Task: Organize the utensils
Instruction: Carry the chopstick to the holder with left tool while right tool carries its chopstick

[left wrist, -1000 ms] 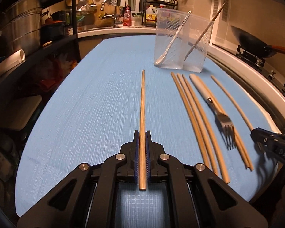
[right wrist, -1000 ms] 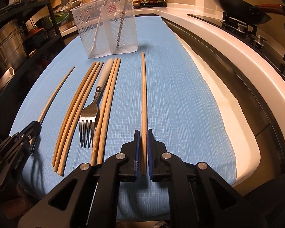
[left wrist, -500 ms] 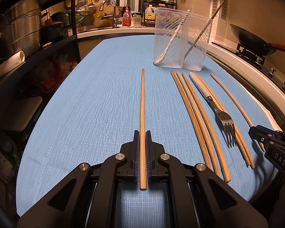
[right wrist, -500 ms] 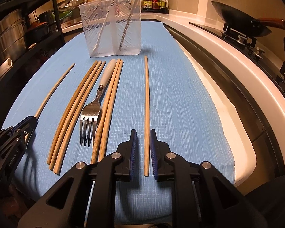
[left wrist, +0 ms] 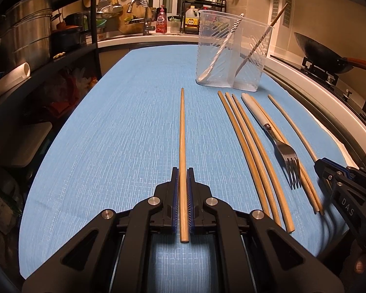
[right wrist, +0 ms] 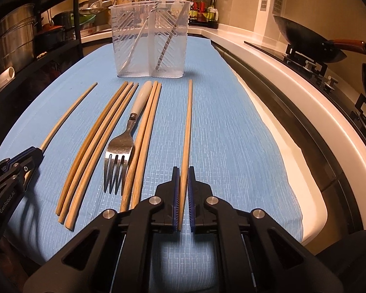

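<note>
While in left tool (left wrist: pixel 182 171), one chopstick (left wrist: pixel 182 134).

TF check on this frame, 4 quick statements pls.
1. The left gripper is shut on a single chopstick. True.
2. The fork points its tines at the clear container. False: its handle points there, and the tines face the camera.
3. The container is empty. False: two utensils lean inside it.
4. A wok sits on the stove. True.
</note>
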`<state>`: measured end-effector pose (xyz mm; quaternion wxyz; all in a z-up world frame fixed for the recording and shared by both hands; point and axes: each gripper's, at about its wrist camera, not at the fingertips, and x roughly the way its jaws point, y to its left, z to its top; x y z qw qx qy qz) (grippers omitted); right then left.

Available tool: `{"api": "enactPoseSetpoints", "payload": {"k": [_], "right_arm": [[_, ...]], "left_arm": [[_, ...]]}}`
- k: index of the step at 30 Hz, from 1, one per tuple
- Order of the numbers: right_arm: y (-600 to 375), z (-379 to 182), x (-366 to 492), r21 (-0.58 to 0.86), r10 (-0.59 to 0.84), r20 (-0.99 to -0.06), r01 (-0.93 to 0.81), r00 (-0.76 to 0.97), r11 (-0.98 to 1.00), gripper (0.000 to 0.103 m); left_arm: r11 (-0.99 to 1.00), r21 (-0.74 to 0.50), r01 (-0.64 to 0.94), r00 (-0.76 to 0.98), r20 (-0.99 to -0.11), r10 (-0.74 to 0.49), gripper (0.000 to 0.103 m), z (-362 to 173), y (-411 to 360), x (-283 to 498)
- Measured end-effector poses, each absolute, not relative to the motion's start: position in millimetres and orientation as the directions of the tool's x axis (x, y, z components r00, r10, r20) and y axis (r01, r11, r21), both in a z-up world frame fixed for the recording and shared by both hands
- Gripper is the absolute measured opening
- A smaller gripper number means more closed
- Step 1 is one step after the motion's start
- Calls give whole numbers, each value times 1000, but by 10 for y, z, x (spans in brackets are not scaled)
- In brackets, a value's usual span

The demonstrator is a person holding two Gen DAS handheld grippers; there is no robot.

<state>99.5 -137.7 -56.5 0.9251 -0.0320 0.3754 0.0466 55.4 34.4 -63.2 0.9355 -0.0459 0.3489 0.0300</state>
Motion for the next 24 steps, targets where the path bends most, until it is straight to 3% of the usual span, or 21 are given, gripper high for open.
{"api": "enactPoseSetpoints", "payload": {"k": [6,12,24], "right_arm": [[-1360,-574,999,-33,56,-691,-108,720,994,10],[-1421,-532,984,13,82,-682,-101,726,995,6],[-1515,-243,797,43,111,-597,-107,794,993,6]], "left_arm": [[995,-49,-86,761,-648,34,6,-640,307,517],[994,-73,-86,770,-637,20,6,-614,351,497],[998,-30,-57,869,-494,35,6,-206,261,299]]}}
